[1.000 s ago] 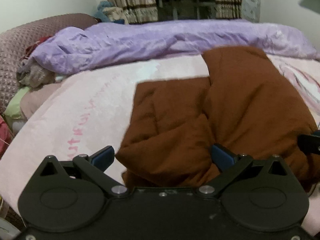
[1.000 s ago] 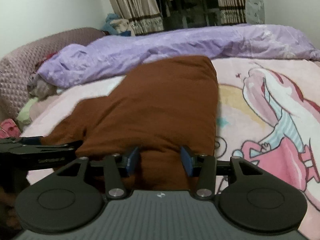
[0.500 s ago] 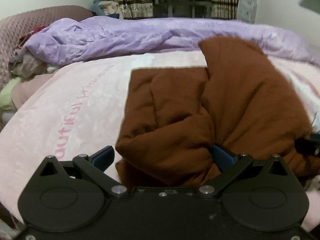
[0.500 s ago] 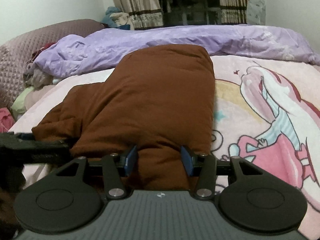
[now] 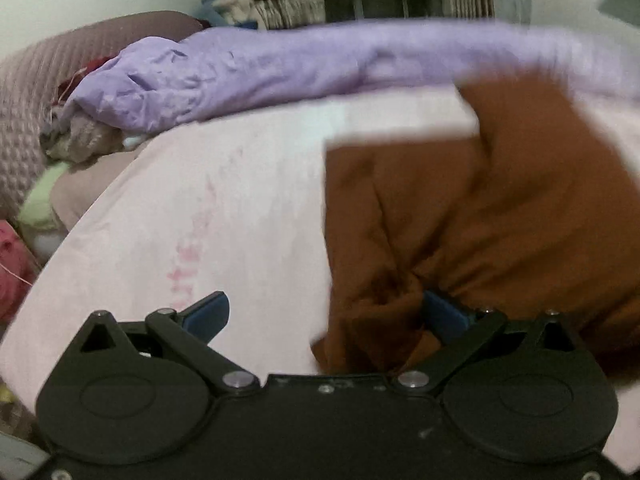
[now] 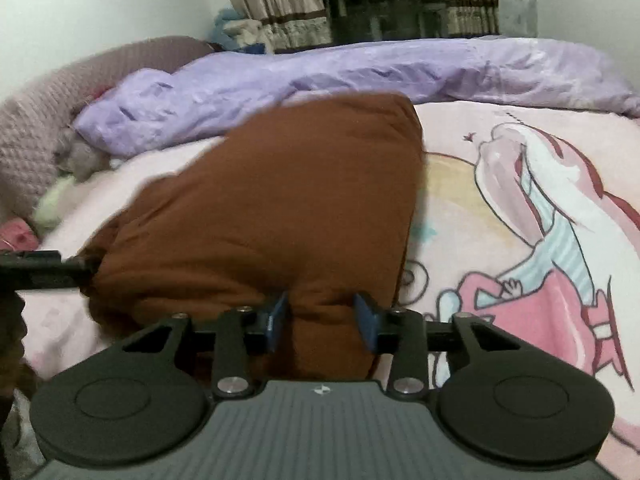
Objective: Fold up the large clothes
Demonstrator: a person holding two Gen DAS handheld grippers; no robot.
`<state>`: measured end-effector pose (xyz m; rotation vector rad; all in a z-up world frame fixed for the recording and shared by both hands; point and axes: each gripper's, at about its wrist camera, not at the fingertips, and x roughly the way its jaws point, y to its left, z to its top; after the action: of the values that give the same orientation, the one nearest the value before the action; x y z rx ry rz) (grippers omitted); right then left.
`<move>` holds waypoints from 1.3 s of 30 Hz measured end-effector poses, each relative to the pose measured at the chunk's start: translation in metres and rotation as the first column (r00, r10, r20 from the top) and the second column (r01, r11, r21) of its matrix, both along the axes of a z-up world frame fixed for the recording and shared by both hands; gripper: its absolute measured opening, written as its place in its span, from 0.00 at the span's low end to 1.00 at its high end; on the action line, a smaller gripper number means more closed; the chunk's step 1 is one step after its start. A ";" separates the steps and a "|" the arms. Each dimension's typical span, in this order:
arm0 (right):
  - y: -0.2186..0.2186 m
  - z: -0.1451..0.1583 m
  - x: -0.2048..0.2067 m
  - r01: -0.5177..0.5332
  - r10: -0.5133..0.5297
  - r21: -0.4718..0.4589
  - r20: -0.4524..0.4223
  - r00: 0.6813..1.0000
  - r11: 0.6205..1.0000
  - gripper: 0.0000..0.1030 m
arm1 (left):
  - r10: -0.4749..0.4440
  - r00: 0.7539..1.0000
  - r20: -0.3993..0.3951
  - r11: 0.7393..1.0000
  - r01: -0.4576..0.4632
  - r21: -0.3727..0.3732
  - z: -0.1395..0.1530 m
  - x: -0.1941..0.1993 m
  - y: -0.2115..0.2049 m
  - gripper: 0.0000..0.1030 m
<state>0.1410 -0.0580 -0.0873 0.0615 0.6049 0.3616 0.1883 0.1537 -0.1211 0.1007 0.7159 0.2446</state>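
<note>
1. Brown, thick, soft fabric garment point(image 6: 272, 208) is seen lying on the pink blanket with a cartoon print point(image 6: 520, 216) that covers the bed, its bulk raised and bunched toward both cameras.
2. In the right wrist view, the right gripper point(image 6: 322, 322) is seen with its blue fingers point(image 6: 277, 318) set narrow, a fold of the near hem of the brown garment being pinched between them.
3. In the left wrist view, the left gripper point(image 5: 326, 316) is shown with its fingers point(image 5: 208, 314) spread wide; the left finger stands over bare pink blanket point(image 5: 208, 216), while the right finger is partly covered by gathered brown cloth point(image 5: 460, 216).
4. Whether the cloth is actually held by the left gripper cannot be told; only one finger is touched by it, and the view is blurred.
5. The left gripper point(image 6: 40, 270) is also glimpsed at the left edge of the right wrist view, against the garment's left corner.
6. A crumpled lilac quilt point(image 6: 360, 72) is piled along the far side of the bed, just behind the garment's far end.
7. A mauve quilted headboard point(image 5: 44, 80) is seen at the left, with striped curtains point(image 6: 280, 4) beyond.
</note>
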 end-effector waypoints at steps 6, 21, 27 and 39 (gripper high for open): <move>-0.009 0.002 -0.001 0.001 -0.001 0.036 -0.002 1.000 0.999 0.57 | 0.003 1.000 0.019 0.999 -0.002 -0.035 -0.002 -0.001 0.008 1.00; -0.018 0.003 -0.004 0.017 -0.018 0.082 0.006 1.000 0.996 0.65 | 0.022 0.995 0.100 0.988 -0.006 -0.156 0.016 -0.016 0.023 1.00; -0.061 0.016 0.008 0.004 -0.006 0.336 0.006 1.000 0.942 0.87 | 0.083 0.983 0.162 0.929 -0.017 -0.371 0.035 -0.013 0.075 1.00; -0.051 -0.005 0.075 0.041 0.005 0.323 -0.140 0.990 0.946 1.00 | -0.151 0.987 -0.062 0.849 0.098 -0.520 0.003 0.083 0.069 1.00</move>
<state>0.2156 -0.1088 -0.0918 0.4123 0.6772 0.4391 0.2710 0.2222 -0.1181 -0.3572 0.8518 -0.0859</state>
